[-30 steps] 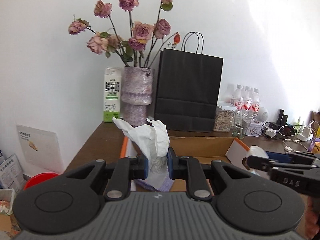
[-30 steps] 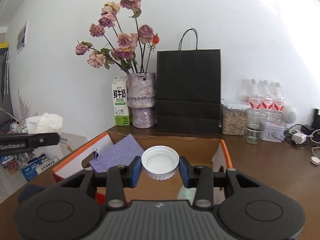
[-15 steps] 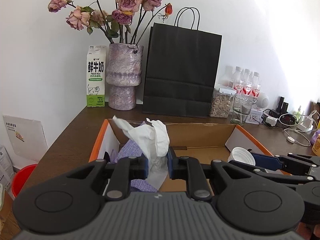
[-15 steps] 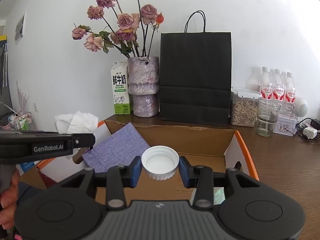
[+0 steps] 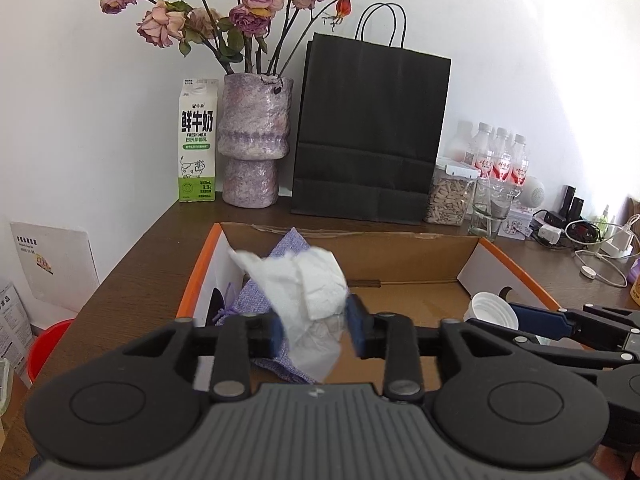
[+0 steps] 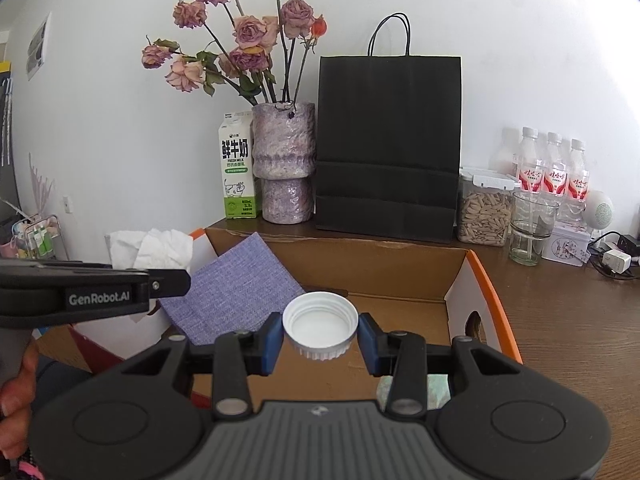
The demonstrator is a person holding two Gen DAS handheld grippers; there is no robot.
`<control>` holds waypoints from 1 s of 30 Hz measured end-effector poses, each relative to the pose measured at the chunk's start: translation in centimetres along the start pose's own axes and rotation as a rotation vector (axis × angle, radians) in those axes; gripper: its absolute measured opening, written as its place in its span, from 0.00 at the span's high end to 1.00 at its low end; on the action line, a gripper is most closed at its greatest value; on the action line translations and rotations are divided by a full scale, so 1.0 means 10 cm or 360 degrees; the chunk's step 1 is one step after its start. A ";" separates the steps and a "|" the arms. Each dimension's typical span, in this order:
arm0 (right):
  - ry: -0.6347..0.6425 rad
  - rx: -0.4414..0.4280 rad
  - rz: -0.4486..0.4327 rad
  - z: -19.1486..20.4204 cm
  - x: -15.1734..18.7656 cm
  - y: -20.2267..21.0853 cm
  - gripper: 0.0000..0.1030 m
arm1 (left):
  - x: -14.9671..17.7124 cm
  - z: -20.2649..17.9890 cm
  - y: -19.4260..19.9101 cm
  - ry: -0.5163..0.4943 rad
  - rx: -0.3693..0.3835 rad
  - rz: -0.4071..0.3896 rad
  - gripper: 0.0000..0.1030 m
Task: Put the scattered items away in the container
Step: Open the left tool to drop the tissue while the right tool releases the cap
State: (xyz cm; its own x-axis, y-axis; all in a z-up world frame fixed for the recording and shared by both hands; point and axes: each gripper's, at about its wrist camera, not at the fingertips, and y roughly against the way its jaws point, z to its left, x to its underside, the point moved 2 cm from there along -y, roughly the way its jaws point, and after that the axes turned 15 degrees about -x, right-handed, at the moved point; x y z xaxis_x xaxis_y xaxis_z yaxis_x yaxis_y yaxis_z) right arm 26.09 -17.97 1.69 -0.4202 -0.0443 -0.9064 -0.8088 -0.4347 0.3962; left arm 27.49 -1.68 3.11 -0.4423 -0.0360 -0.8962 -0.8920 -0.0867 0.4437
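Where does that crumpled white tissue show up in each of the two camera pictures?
Left wrist view: the tissue sits low in the middle, between the fingers of the left claw, whose jaws have just been opening, above the cardboard box.
Right wrist view: the tissue is at the left edge, above the left claw's dark arm.
Shared landmark: the black paper bag by the wall.

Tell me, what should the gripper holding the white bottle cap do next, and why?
Probably open the right gripper and drop the white bottle cap. It is clamped between the pads above the cardboard box, over its bare floor. Beside it, the left gripper has just been opening, and its crumpled tissue sits loose between the pads.
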 end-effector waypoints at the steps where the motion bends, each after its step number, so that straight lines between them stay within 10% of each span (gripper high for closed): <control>1: -0.0004 0.0002 -0.0003 0.00 0.00 0.00 0.60 | 0.00 0.00 0.01 0.0005 -0.0007 -0.0009 0.35; 2: -0.0009 -0.0001 -0.0005 0.00 0.00 0.00 0.55 | -0.01 -0.01 0.03 0.0001 -0.0019 -0.0026 0.17; 4: -0.0036 -0.0036 -0.0018 -0.02 0.00 0.02 0.14 | -0.02 -0.02 0.06 -0.0009 -0.0025 -0.0072 0.00; 6: -0.0051 -0.0053 -0.0057 -0.03 0.00 0.05 0.01 | -0.03 -0.03 0.10 -0.0006 -0.0029 -0.0111 0.00; 30: 0.0011 0.0009 -0.0103 0.05 -0.08 0.15 0.01 | -0.08 0.00 0.19 0.0018 -0.0060 -0.0145 0.00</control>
State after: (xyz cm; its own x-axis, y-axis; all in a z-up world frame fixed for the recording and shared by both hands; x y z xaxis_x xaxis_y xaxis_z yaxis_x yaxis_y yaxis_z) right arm 25.02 -18.10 3.07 -0.3638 -0.0227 -0.9312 -0.8365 -0.4318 0.3373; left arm 26.12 -1.83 4.66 -0.3583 -0.0377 -0.9328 -0.9241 -0.1277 0.3601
